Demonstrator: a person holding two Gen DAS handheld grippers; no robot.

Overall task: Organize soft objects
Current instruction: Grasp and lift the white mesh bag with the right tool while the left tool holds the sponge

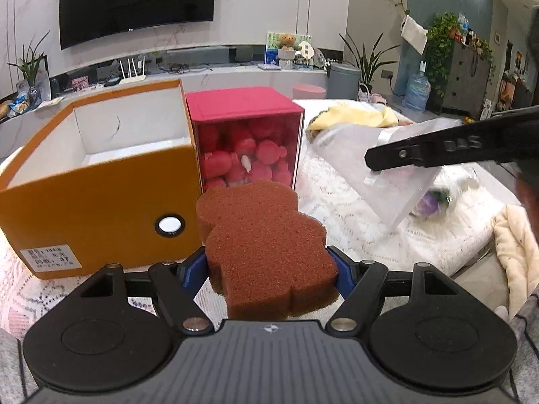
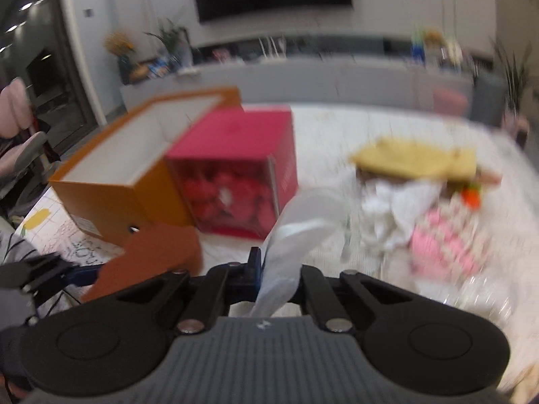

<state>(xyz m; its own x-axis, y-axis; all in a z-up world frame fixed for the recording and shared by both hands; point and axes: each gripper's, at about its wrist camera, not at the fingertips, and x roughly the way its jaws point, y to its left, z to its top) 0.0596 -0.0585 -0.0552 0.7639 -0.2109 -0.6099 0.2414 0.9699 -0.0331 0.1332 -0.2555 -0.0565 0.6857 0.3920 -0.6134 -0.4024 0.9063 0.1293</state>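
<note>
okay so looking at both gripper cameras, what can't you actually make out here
- Pile of soft things, right wrist view: motion blur smears it, so single items cannot be told apart.
- Clear plastic bag contents, left wrist view: a purple and green item shows low inside, blurred beyond naming.
- Orange box floor, left wrist view: its front wall hides most of it.
- Brown sponge underside, left wrist view: hidden by the sponge itself and the left gripper.

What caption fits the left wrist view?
Left tongs grip a brown sponge before an open orange box and red box.

wall television [image 1: 134, 0], potted plants [image 1: 370, 60] — water jug [image 1: 417, 90]
</note>
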